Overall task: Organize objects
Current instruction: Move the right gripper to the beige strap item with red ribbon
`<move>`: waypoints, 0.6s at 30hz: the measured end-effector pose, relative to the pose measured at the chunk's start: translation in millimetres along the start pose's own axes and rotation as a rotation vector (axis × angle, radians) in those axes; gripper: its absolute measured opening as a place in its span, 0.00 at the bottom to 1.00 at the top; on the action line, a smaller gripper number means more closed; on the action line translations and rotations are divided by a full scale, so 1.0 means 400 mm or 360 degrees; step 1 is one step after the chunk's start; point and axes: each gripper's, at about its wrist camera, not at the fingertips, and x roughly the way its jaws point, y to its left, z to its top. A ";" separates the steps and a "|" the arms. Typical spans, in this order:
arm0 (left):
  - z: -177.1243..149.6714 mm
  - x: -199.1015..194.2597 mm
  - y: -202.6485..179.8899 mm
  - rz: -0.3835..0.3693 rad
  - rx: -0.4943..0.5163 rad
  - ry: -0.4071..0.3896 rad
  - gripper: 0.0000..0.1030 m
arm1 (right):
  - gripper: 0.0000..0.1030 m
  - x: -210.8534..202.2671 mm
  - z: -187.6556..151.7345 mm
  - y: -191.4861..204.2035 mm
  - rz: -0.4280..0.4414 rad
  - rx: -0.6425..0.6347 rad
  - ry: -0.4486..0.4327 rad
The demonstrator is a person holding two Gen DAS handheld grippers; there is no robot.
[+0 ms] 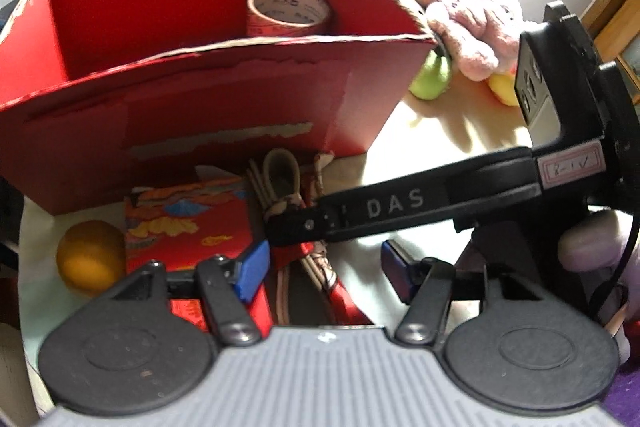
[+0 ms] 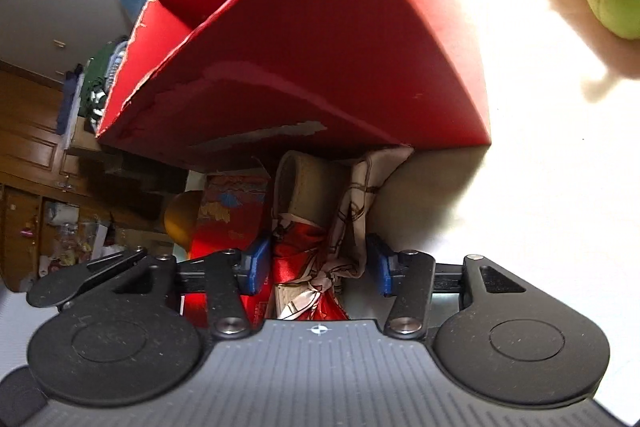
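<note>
Scarf bundle [image 2: 316, 267], red and cream with a looped strap, lies on the tabletop [image 2: 540, 131] just in front of the red box [image 1: 200, 107]. Right gripper [image 2: 316, 267] fingers spread around it, not clenched. Left gripper [image 1: 324, 271] fingers released, above it. Tape roll [image 1: 288, 13] inside box; orange [image 1: 90, 257] and red packet [image 1: 188, 223] beside the box's front.
</note>
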 end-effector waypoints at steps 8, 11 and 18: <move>-0.008 0.037 -0.029 0.0021 0.0035 0.0060 0.63 | 0.50 -0.068 -0.018 -0.063 0.0008 0.0036 -0.0049; -0.009 0.061 -0.041 0.0057 0.0047 0.0099 0.60 | 0.51 -0.077 -0.015 -0.079 0.0018 0.0062 -0.0052; -0.008 0.086 -0.043 0.0078 0.0020 0.0114 0.57 | 0.51 -0.119 -0.020 -0.118 0.0009 0.0058 -0.0074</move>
